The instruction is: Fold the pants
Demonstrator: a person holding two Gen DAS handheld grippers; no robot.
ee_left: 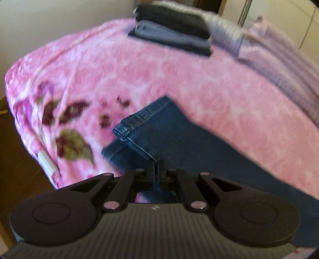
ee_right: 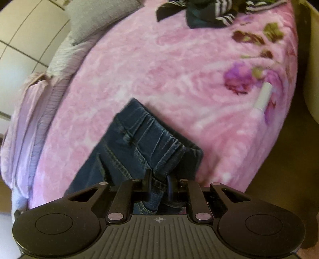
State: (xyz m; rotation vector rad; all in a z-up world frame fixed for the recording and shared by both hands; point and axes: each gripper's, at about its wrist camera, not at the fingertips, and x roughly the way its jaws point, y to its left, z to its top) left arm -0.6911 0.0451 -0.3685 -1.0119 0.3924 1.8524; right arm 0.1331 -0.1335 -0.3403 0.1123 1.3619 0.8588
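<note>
A pink flowered blanket (ee_left: 139,65) covers the bed and fills most of both views; everything else is placed against it. Along its far edge in the left view runs a lilac ribbed cover (ee_left: 279,65), and near that, at the blanket's far end, sits a stack of folded clothes (ee_left: 171,29), dark on top, blue beneath. In the right view a heap of dark and striped garments (ee_right: 207,12) lies at the blanket's far end, and a small white tag (ee_right: 264,96) shows near its right edge. The jeans (ee_left: 189,143) lie on the blanket's near part, stretched toward both tools. Their hem end, with its stitched cuff, is raised off the blanket directly ahead of the left gripper (ee_left: 157,165), whose jaws are pressed together on a thin edge of denim just below the cuff. The gathered waistband end of the jeans (ee_right: 143,139) rises off the blanket straight ahead of the right gripper (ee_right: 159,179), whose jaws are clamped on a bunched fold of denim beneath the waistband, with seams showing between them. Both views are somewhat blurred.
</note>
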